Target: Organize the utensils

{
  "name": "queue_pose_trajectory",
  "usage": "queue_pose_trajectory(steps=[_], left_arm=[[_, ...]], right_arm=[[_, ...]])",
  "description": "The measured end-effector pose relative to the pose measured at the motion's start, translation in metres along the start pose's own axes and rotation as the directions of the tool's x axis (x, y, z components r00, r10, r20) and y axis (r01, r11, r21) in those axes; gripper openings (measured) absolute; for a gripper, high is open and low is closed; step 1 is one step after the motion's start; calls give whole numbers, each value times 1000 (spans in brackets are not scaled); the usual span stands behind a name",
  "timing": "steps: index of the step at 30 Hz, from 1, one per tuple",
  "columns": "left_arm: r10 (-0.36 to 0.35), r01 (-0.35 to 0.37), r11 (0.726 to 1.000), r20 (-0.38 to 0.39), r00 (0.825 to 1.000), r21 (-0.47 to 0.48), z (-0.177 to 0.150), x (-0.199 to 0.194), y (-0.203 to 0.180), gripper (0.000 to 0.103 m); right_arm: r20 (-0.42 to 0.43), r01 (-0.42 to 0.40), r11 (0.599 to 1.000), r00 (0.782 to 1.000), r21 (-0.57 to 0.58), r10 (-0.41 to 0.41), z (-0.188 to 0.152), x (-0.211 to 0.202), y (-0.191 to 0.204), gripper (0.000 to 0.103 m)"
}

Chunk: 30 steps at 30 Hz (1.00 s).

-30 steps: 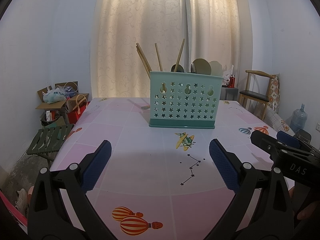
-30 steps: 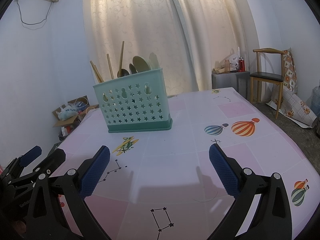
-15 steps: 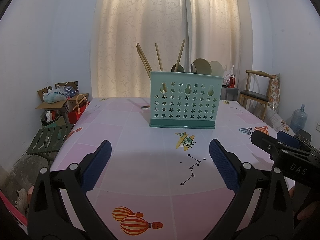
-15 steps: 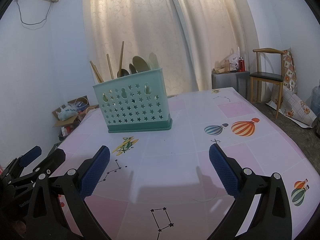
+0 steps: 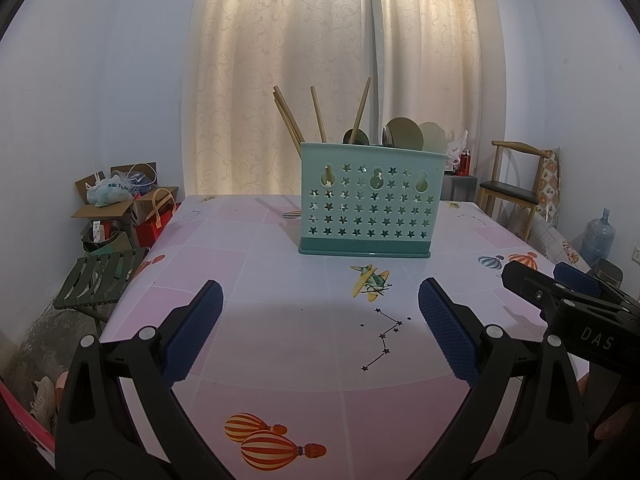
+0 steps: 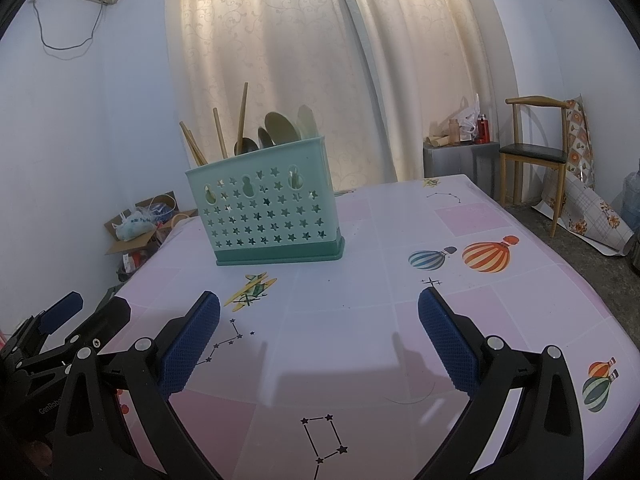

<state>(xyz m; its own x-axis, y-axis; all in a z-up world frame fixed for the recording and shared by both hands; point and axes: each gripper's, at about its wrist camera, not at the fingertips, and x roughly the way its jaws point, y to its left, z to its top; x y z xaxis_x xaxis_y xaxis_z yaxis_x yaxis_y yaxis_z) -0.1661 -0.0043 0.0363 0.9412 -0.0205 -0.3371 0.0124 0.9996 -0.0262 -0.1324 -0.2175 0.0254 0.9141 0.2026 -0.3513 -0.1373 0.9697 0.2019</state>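
Both sets of tongs hang low over the near edge of the counter, side by side. The left tongs are spread wide, blue pads far apart, nothing between them but the pink-and-white patterned cloth. The right tongs are just the same: gaping, empty, with their own shadow falling on the cloth below. In the left view the right tongs poke in from the right edge; in the right view the left tongs show at the lower left.

Out ahead, well apart from both, stands the utensil caddy, a mint-green plastic box punched with star holes on a darker green base. It sits upright toward the middle of the counter, in front of the cream curtains. It is loaded: wooden chopsticks lean out of its left end at different angles, and the spoons stand bowl-up toward the right end. From the right view the caddy is turned a little, showing its narrow end wall, with the chopsticks on its far left and the spoon bowls crowding the middle. Which inner compartment each piece sits in cannot be told from here.

On the cloth between caddy and tongs lies only printed decoration: a yellow plane, a star constellation, striped balloons. No loose utensils show on the counter.

Off to the right stands a wooden chair; to the left, cardboard boxes and a green slatted stool.
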Motion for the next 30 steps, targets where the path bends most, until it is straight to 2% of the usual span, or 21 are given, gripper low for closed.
queue_pose_trajectory(steps=[30], left_arm=[[2,-2,1000,-2,1000,-3,0,2,0,94]], right_arm=[[-1,0,1000,1000,0,0,0,0,0,97]])
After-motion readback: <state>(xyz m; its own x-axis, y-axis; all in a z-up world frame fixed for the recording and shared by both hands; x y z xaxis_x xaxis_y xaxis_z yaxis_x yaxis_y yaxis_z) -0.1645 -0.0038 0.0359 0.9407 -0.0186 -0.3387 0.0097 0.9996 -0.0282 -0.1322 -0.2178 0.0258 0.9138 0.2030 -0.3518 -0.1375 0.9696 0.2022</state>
